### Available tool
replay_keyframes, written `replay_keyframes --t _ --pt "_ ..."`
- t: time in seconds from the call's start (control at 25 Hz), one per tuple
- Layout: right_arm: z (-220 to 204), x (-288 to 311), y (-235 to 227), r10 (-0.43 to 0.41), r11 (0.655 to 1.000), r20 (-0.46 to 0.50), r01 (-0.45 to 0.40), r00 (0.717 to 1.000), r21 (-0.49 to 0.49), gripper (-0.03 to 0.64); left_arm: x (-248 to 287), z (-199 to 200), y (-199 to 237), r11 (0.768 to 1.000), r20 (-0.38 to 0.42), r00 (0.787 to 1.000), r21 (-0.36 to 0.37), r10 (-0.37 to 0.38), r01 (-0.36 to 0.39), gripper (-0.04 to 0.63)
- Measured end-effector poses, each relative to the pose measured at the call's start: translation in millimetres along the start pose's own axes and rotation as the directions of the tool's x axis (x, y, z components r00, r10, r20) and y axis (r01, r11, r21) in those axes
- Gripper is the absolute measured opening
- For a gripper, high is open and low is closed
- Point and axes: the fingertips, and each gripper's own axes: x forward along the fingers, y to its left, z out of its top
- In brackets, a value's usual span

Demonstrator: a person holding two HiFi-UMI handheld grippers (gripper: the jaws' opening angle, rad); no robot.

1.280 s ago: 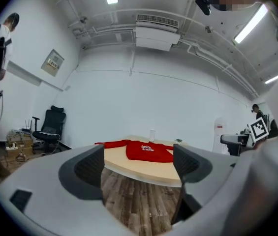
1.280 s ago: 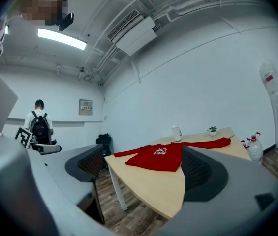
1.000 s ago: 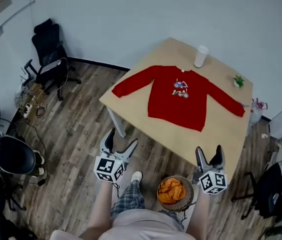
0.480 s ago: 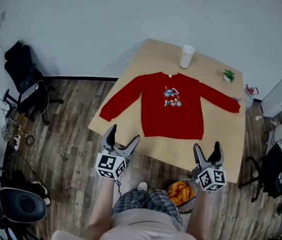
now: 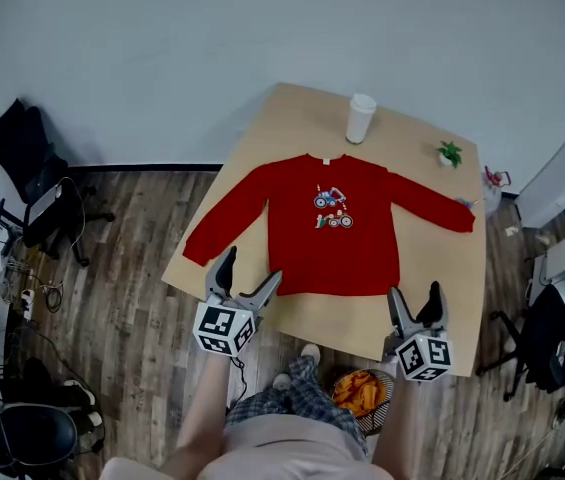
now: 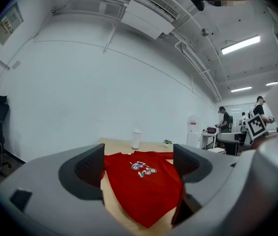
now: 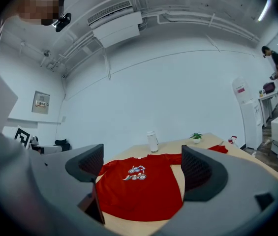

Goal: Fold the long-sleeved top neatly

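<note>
Left gripper [image 5: 249, 268] and right gripper [image 5: 415, 296] gape, apparently clear of top [image 5: 334, 243].

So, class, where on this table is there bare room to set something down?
Bare wood runs from the hem of the top to the near edge of the table, and left of the cup. Crowded around the cup and plant, and where sleeves reach the side edges.

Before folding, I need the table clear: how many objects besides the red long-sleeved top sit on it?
2 on the light wooden table: a white cylindrical cup by its far edge, a small green potted plant near its right corner.
</note>
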Motion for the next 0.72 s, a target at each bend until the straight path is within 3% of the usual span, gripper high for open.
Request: replay_keyframes --t 0.4,0.72 --pt "20.3 74.8 -41.0 0.026 1.0 0.005 -0.026 1.0 0.0 0.476 77.4 10.3 18.4 0.999 0.004 0.999 -0.022 0.045 -0.045 0.419" --pt "28.3 123.3 -48.9 0.054 0.999 -0.014 -0.054 0.998 -0.004 0.474 107.5 12.5 34.2 0.997 -0.015 0.997 -0.031 0.071 -0.071 0.418"
